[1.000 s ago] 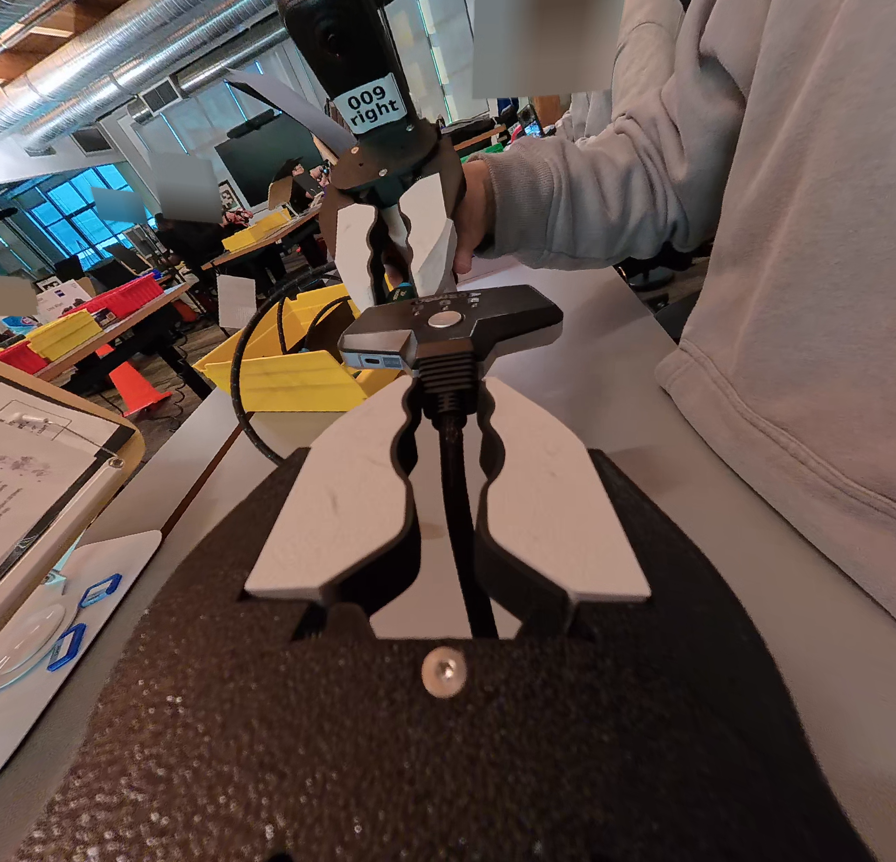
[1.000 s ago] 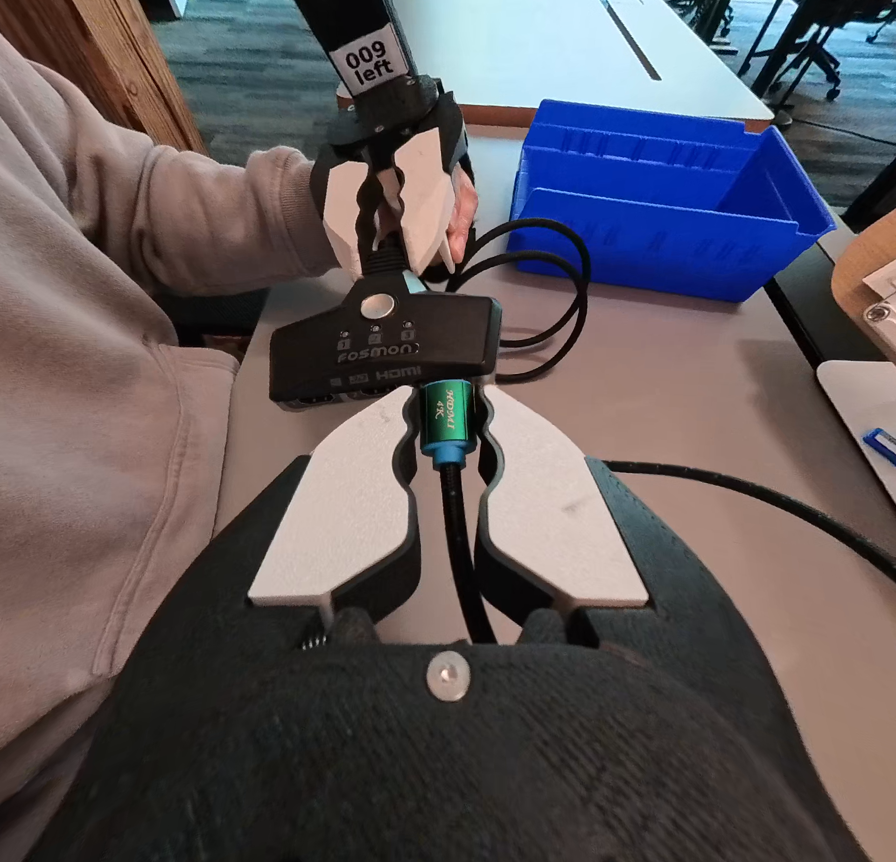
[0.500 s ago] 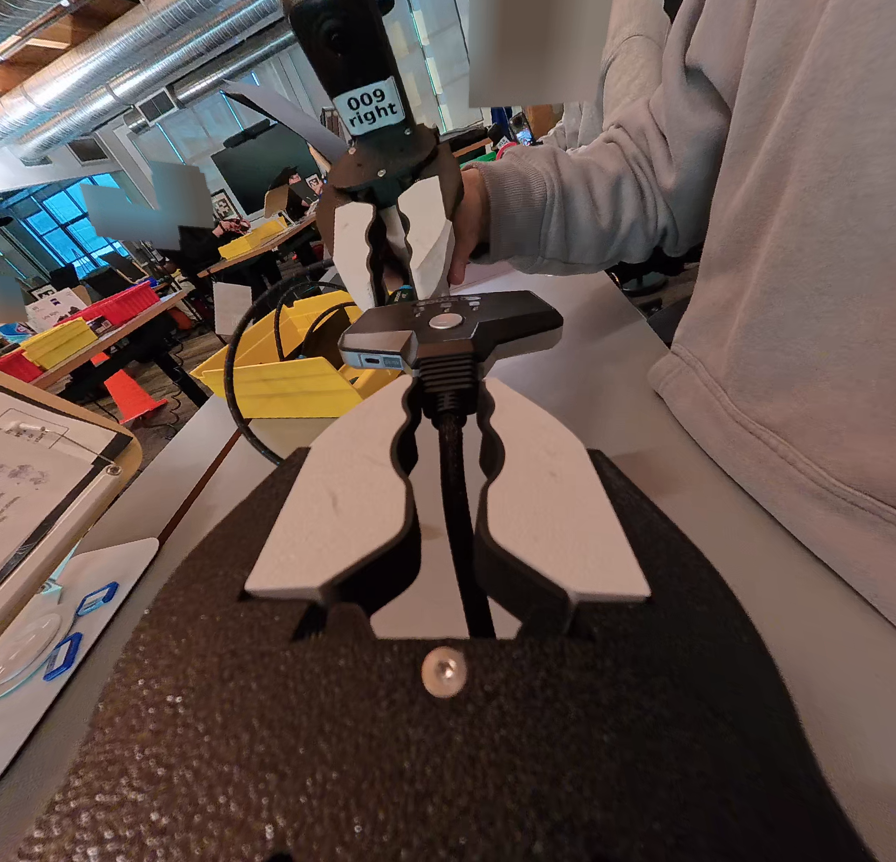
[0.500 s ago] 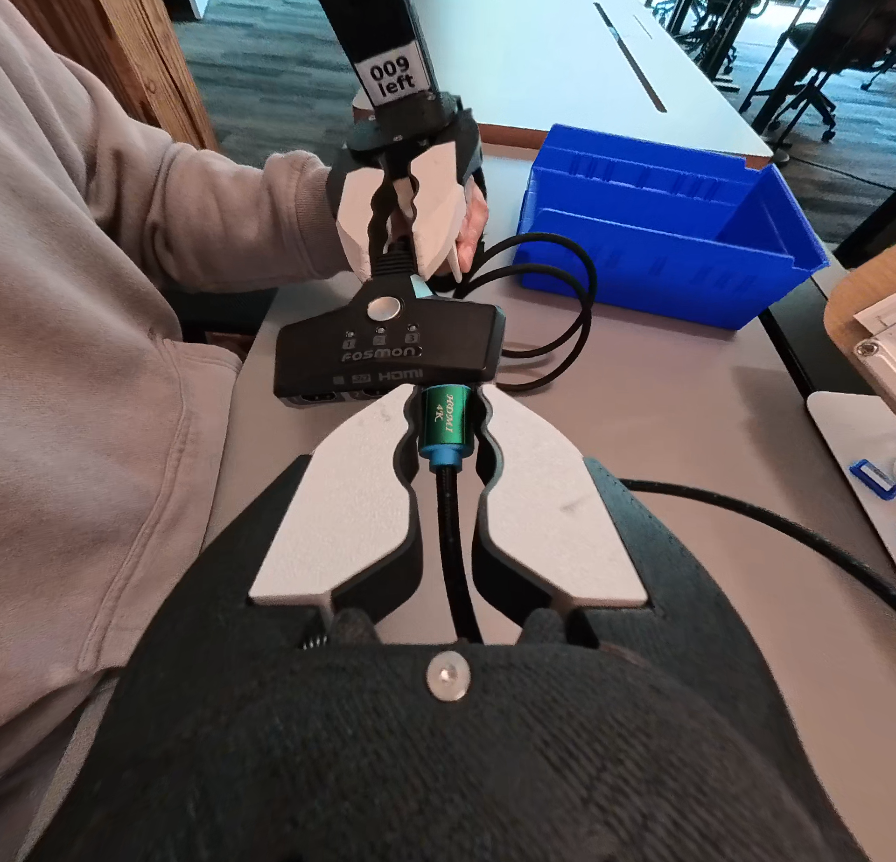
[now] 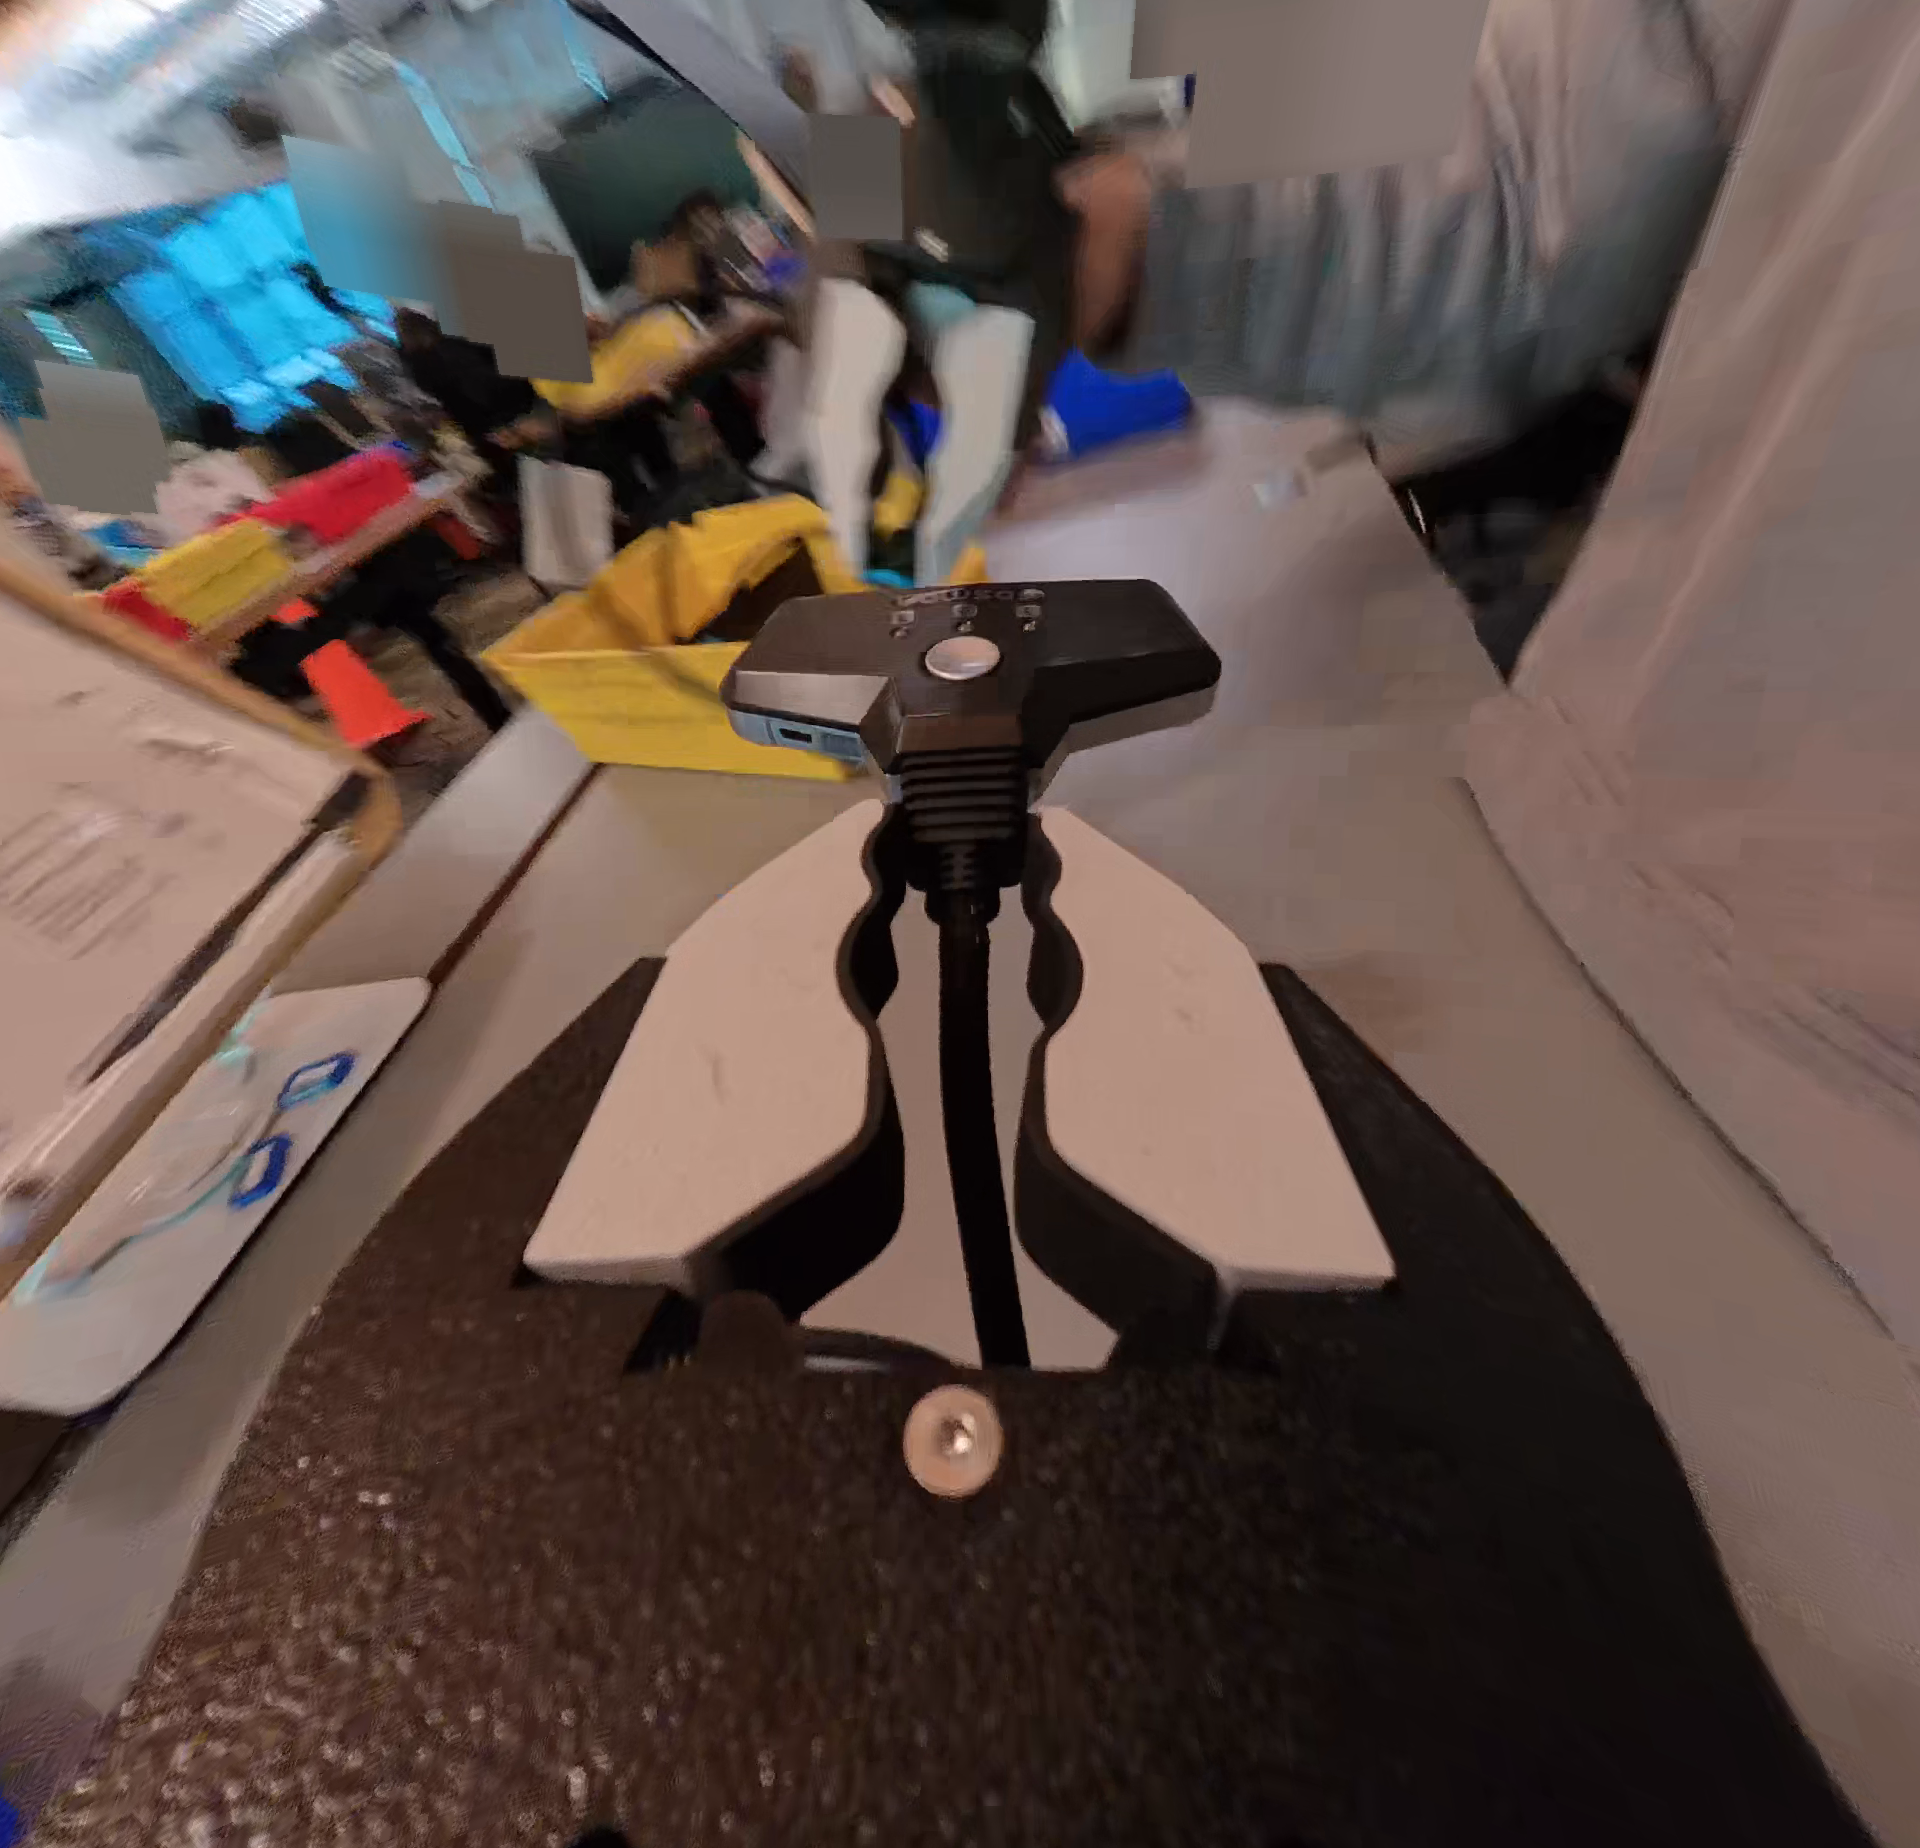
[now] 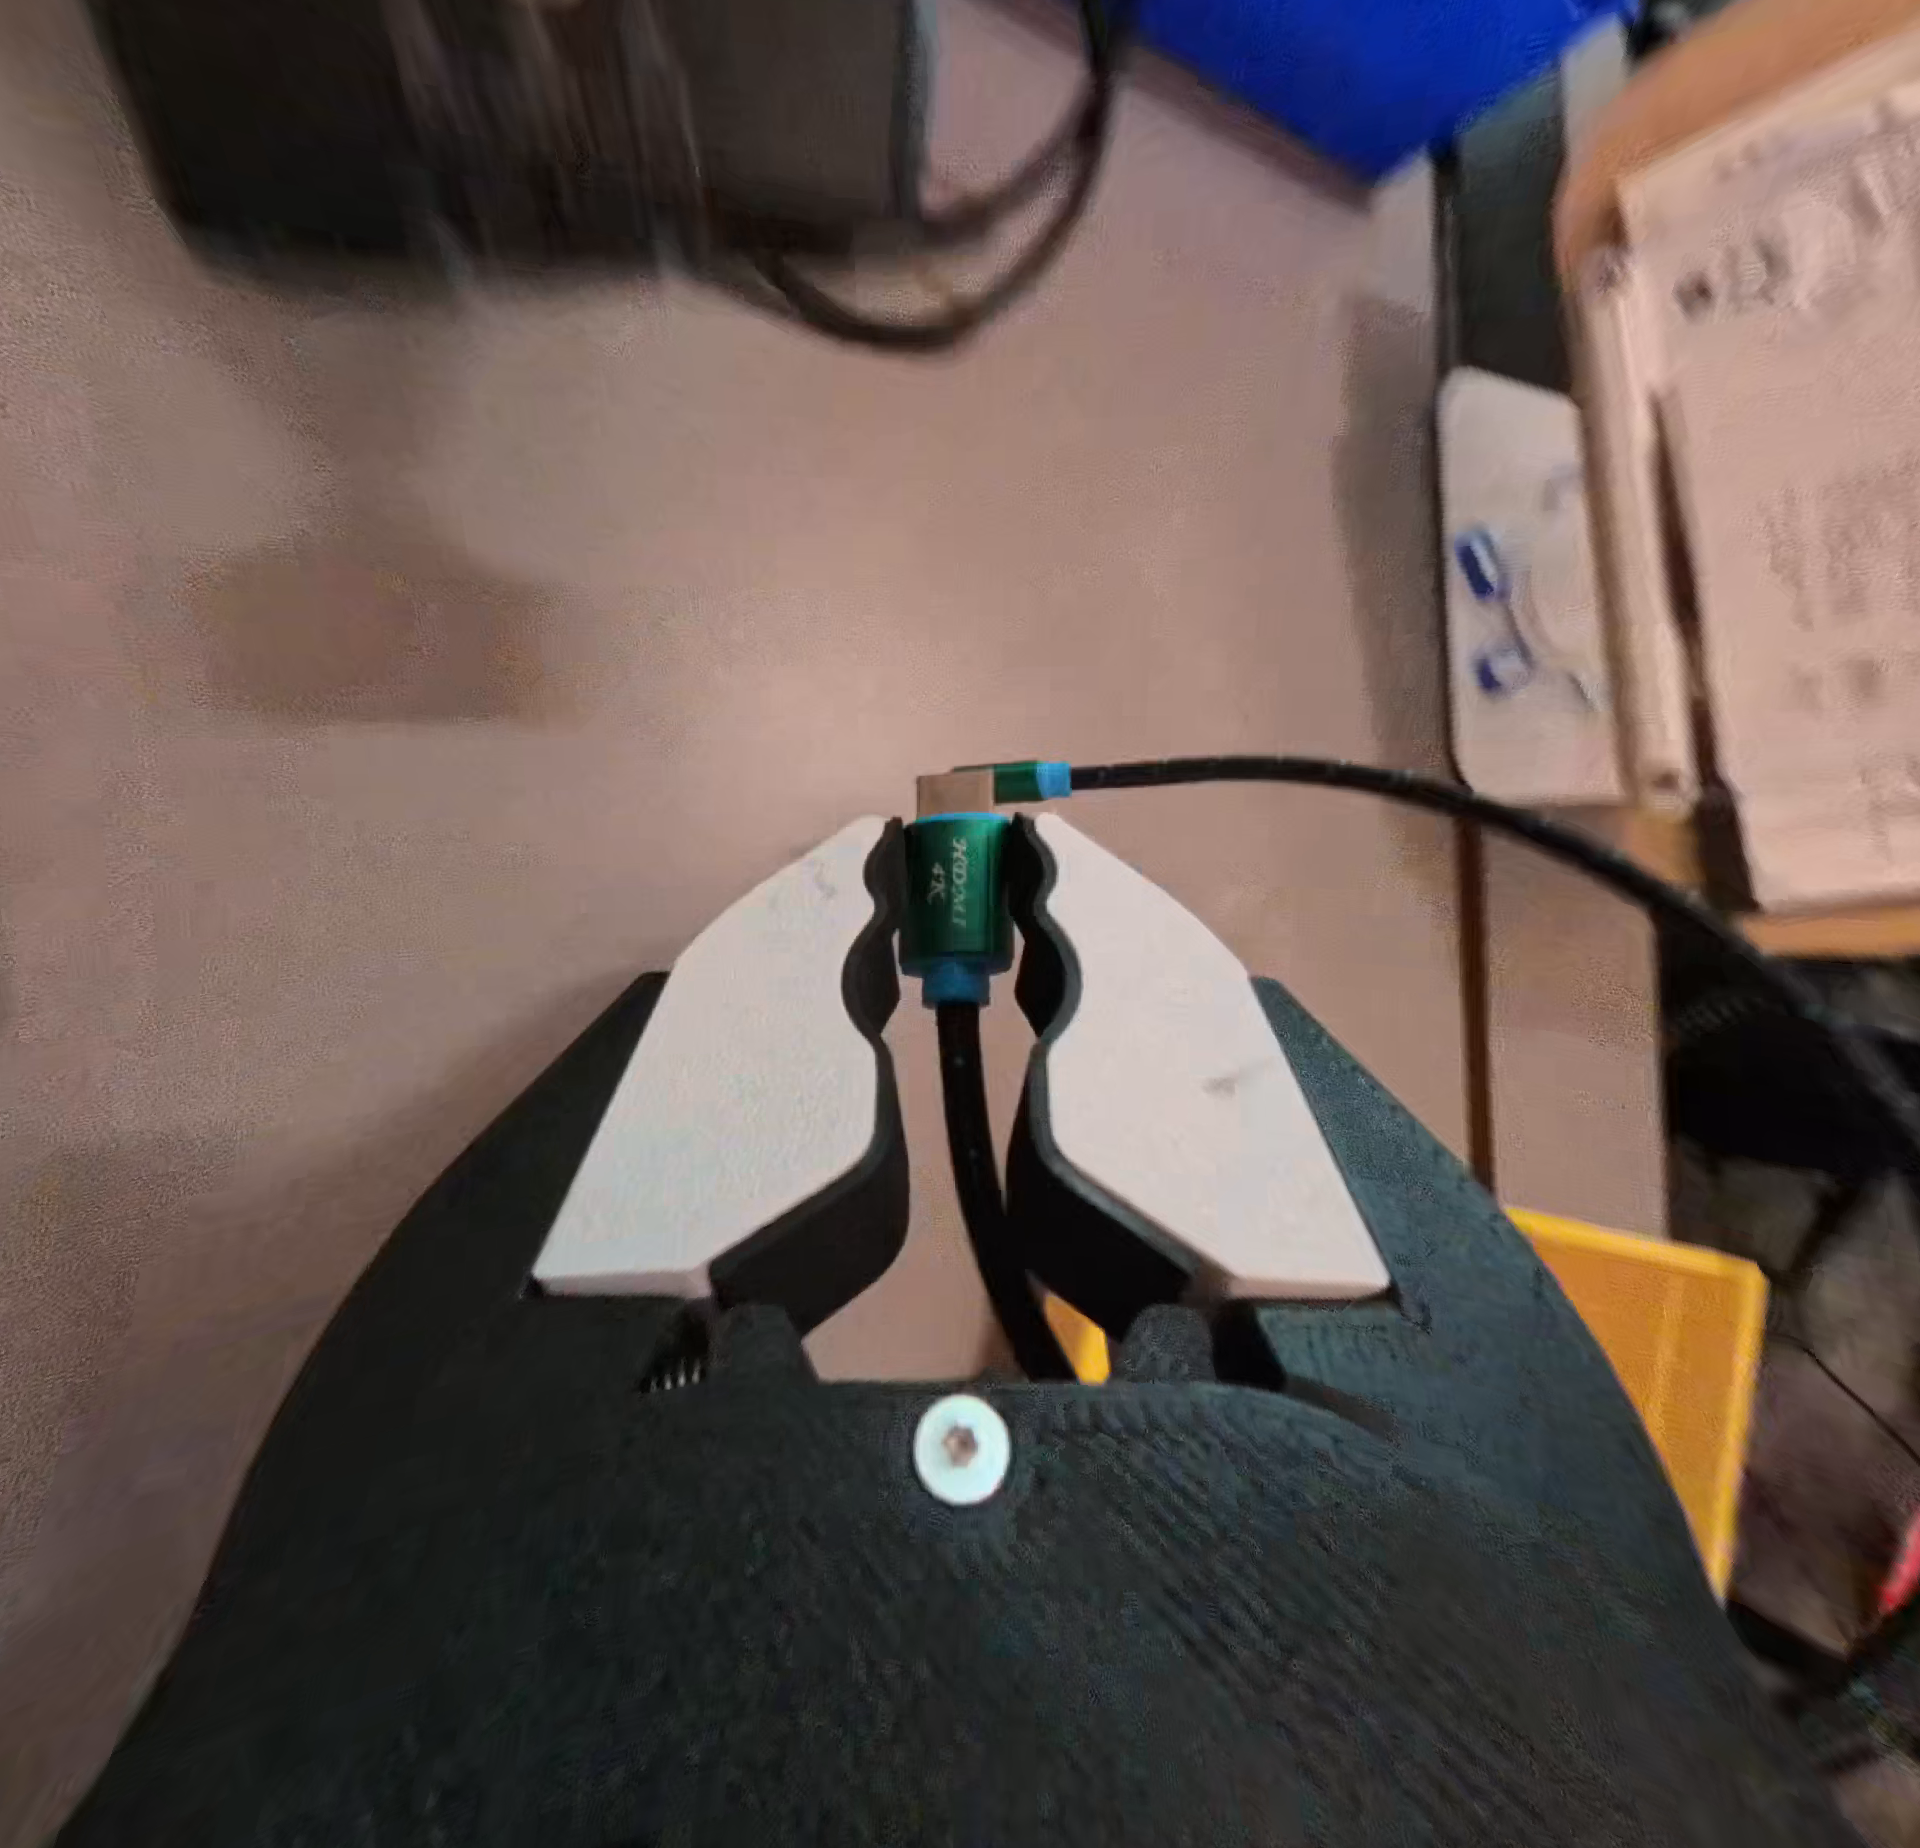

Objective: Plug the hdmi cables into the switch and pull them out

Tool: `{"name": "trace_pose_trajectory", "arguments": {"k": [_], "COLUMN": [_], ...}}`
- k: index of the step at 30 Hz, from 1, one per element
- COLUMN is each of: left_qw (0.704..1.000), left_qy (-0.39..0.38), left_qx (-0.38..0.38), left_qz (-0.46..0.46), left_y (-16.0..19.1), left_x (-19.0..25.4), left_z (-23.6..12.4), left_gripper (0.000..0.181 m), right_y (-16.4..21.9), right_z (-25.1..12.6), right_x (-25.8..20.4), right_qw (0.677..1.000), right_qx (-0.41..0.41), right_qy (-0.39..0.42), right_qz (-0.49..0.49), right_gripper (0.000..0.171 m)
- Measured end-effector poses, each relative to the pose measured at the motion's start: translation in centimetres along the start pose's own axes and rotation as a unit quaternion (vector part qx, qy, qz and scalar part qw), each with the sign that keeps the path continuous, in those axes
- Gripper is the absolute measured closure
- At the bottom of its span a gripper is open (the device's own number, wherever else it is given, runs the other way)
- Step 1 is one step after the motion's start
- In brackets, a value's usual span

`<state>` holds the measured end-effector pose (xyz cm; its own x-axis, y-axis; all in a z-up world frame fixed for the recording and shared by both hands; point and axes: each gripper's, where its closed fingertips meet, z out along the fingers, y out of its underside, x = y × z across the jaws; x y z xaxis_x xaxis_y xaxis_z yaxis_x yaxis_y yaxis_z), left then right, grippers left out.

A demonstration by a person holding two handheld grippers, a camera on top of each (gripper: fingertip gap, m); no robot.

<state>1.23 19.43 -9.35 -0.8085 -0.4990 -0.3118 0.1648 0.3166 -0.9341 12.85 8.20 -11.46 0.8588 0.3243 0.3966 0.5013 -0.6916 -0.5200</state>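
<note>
My left gripper (image 5: 958, 832) is shut on the ribbed strain relief of the black switch's own cable (image 5: 971, 1071). The black HDMI switch (image 5: 971, 645) sticks out just beyond the fingertips, with no plug showing in its far side. My right gripper (image 6: 956, 842) is shut on a green HDMI plug (image 6: 954, 905), which is free of the switch. The switch shows as a dark blur at the top left of the right wrist view (image 6: 499, 105). A second green plug (image 6: 1023, 782) lies on the table just past my right fingertips. The right gripper (image 5: 914, 416) appears blurred behind the switch.
A blue bin (image 6: 1351, 22) stands at the far edge of the grey table (image 6: 623, 603), with black cable loops (image 6: 987, 271) beside it. A yellow bin (image 5: 644, 676) stands beyond the switch. A clipboard with papers (image 6: 1766, 448) lies at the side. A person's grey sleeve (image 5: 1714, 655) is close on the right.
My right gripper has pulled the green plug out of the switch and swung away from it, so both views are blurred. My left gripper still holds the switch's cable.
</note>
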Motion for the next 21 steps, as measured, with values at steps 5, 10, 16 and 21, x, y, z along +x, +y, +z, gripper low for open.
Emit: {"name": "trace_pose_trajectory", "arguments": {"k": [5, 10, 16, 21], "left_qw": [0.996, 0.998, 0.998, 0.998], "left_qy": [-0.07, -0.048, -0.026, -0.006], "left_qx": [0.041, 0.032, 0.037, 0.046], "left_qz": [-0.019, -0.016, -0.033, -0.042], "left_y": [-1.5, -1.0, -0.1, -0.4], "left_x": [-2.8, -1.3, -0.4, -0.3], "left_z": [-5.2, -3.2, -1.5, -0.4], "left_gripper": [0.16, 0.16, 0.16, 0.16], "right_y": [2.0, 6.3, 10.6, 11.1], "right_z": [-5.5, -10.1, -9.8, -7.6], "right_x": [3.5, 8.2, 7.7, 6.8], "right_qw": [0.994, 0.989, 0.991, 0.981], "right_qx": [0.087, -0.003, 0.044, 0.19], "right_qy": [0.029, 0.149, 0.109, 0.05], "right_qz": [0.051, -0.015, -0.063, -0.003], "right_gripper": [0.152, 0.152, 0.152, 0.152]}}
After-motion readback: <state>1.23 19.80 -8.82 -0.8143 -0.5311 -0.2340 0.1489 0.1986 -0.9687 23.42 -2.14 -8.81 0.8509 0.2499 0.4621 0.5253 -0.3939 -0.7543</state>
